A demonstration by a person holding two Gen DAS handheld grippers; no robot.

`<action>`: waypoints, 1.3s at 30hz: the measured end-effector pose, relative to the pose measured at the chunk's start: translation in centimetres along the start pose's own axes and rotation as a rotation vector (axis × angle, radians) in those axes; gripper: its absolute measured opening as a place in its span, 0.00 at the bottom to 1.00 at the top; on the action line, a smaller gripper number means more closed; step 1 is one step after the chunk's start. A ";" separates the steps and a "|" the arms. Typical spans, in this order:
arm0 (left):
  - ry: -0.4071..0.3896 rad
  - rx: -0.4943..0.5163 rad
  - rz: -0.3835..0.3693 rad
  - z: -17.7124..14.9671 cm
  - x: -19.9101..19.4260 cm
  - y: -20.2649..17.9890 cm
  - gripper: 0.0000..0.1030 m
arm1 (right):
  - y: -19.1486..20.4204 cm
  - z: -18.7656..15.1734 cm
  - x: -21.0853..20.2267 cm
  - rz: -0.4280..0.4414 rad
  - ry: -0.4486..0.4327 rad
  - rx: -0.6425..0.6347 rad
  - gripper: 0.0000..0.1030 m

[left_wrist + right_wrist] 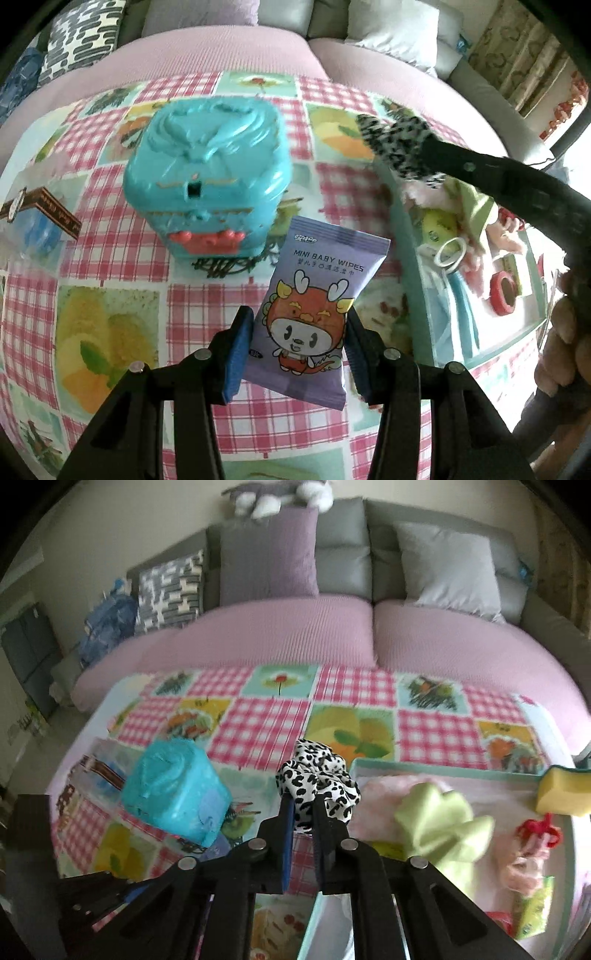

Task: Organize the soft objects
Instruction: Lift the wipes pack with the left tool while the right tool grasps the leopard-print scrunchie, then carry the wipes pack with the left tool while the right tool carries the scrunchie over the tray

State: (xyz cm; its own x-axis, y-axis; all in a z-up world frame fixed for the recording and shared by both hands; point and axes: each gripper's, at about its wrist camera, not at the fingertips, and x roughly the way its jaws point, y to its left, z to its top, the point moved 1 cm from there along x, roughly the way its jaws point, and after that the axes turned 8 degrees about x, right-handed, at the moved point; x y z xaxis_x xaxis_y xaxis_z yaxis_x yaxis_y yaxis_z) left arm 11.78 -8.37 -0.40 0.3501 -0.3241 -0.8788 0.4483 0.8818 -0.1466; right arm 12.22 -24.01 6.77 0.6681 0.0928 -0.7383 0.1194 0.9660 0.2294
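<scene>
Right wrist view: your right tool pinches the spotted scrunchie; left tool grips the wipes pack. Next, carry the scrunchie over the tray.

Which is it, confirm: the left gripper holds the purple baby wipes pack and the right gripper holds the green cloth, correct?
Not quite. The left gripper does hold the baby wipes pack, but the right gripper is shut on the leopard-print scrunchie, not the green cloth, as the right wrist view shows.
</scene>
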 end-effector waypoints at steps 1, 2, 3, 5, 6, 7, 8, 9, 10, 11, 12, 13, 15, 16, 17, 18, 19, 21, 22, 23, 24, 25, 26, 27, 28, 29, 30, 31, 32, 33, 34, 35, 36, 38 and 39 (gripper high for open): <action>-0.011 0.005 -0.004 0.2 -0.2 -0.3 0.48 | -0.3 0.1 -0.9 0.007 -0.020 0.010 0.09; -0.024 0.012 -0.006 0.3 -0.5 -0.7 0.48 | -0.5 0.2 -1.6 0.011 -0.036 0.019 0.09; -0.032 0.018 -0.006 0.5 -0.7 -1.0 0.48 | -0.6 0.2 -2.3 0.014 -0.050 0.024 0.09; -0.050 0.035 -0.007 0.8 -1.1 -1.7 0.48 | -0.9 0.2 -3.8 0.009 -0.084 0.032 0.09; -0.058 0.039 -0.009 1.0 -1.2 -2.0 0.48 | -1.1 0.2 -4.4 0.005 -0.096 0.035 0.09; -0.066 0.043 -0.012 1.1 -1.4 -2.3 0.48 | -1.3 0.2 -5.0 0.000 -0.108 0.038 0.09; -0.080 0.052 -0.018 1.3 -1.7 -2.7 0.48 | -1.5 0.1 -5.6 -0.005 -0.120 0.042 0.09; -0.091 0.057 -0.020 1.4 -1.9 -3.1 0.48 | -1.7 0.0 -6.2 -0.011 -0.134 0.047 0.09; -0.102 0.062 -0.023 1.6 -2.1 -3.4 0.48 | -2.1 -0.1 -6.9 -0.019 -0.150 0.054 0.09; -0.112 0.071 -0.025 1.9 -2.4 -3.9 0.48 | -2.4 -0.3 -7.6 -0.031 -0.163 0.062 0.09; -0.125 0.083 -0.026 2.1 -2.6 -4.4 0.48 | -2.8 -0.4 -8.2 -0.046 -0.175 0.069 0.09; -0.132 0.090 -0.028 2.2 -2.6 -4.7 0.48 | -3.3 -0.5 -8.8 -0.066 -0.187 0.079 0.09; -0.140 0.109 -0.038 1.9 -2.7 -5.4 0.48 | -4.8 -0.8 -10.0 -0.114 -0.209 0.110 0.09; -0.142 0.118 -0.043 2.0 -2.7 -5.9 0.48 | -5.4 -1.0 -10.4 -0.133 -0.216 0.127 0.09; -0.144 0.127 -0.047 2.0 -2.7 -6.3 0.48 | -6.1 -1.2 -10.9 -0.163 -0.221 0.144 0.09; -0.148 0.141 -0.055 2.1 -2.6 -6.9 0.48 | -6.7 -1.6 -11.4 -0.194 -0.225 0.155 0.09; -0.152 0.156 -0.063 2.1 -2.6 -7.6 0.48 | -7.3 -1.9 -11.7 -0.230 -0.224 0.165 0.09; -0.155 0.179 -0.074 2.0 -2.5 -8.6 0.48 | -8.7 -2.8 -12.1 -0.312 -0.213 0.193 0.09; -0.156 0.190 -0.081 1.9 -2.4 -9.2 0.48 | -9.3 -3.2 -12.3 -0.331 -0.204 0.212 0.09; -0.156 0.202 -0.091 1.8 -2.3 -9.9 0.48 | -10.2 -3.6 -12.4 -0.342 -0.189 0.243 0.09; -0.154 0.209 -0.096 1.7 -2.2 -10.2 0.48 | -10.8 -3.9 -12.5 -0.345 -0.182 0.261 0.09; -0.150 0.217 -0.100 1.6 -2.1 -10.8 0.48 | -11.6 -4.3 -12.4 -0.353 -0.167 0.280 0.09; -0.142 0.229 -0.102 1.6 -1.7 -11.3 0.49 | -12.2 -4.8 -12.2 -0.368 -0.149 0.288 0.09; -0.137 0.235 -0.102 1.6 -1.5 -11.6 0.49 | -12.4 -5.1 -12.1 -0.379 -0.137 0.288 0.09; -0.131 0.242 -0.100 1.5 -1.2 -12.0 0.49 | -12.5 -5.4 -11.8 -0.384 -0.123 0.286 0.09; -0.121 0.250 -0.098 1.5 -0.7 -12.5 0.49 | -12.7 -5.6 -11.4 -0.377 -0.102 0.284 0.09; -0.113 0.254 -0.094 1.5 -0.3 -12.8 0.49 | -12.8 -5.7 -10.9 -0.367 -0.086 0.285 0.09; -0.106 0.258 -0.091 1.5 0.0 -13.0 0.49 | -12.8 -5.9 -10.5 -0.356 -0.070 0.287 0.09; -0.096 0.262 -0.088 1.5 0.4 -13.3 0.49 | -12.9 -6.2 -10.1 -0.348 -0.056 0.285 0.09; -0.090 0.264 -0.086 1.5 0.7 -13.4 0.49 | -12.8 -6.3 -9.6 -0.341 -0.036 0.281 0.09; -0.084 0.265 -0.083 1.5 0.9 -13.5 0.49 | -12.8 -6.4 -9.2 -0.338 -0.026 0.277 0.09; -0.077 0.266 -0.079 1.5 1.2 -13.6 0.49 | -12.8 -6.5 -8.9 -0.334 -0.013 0.273 0.09; -0.068 0.266 -0.076 1.5 1.5 -13.6 0.49 | -12.6 -6.6 -8.7 -0.331 -0.004 0.270 0.09; -0.057 0.263 -0.074 1.5 1.8 -13.7 0.49 | -12.6 -6.7 -8.0 -0.322 0.021 0.268 0.09; -0.051 0.262 -0.075 1.5 1.9 -13.7 0.49 | -12.6 -6.8 -7.6 -0.316 0.032 0.270 0.09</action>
State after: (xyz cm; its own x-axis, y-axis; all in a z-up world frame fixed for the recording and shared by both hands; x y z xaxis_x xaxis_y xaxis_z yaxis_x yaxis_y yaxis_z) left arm 7.50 -21.60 0.61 0.3459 -0.4078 -0.8450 0.6695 0.7383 -0.0822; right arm 0.61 -35.20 5.21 0.5449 -0.1870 -0.8174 0.5063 0.8504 0.1429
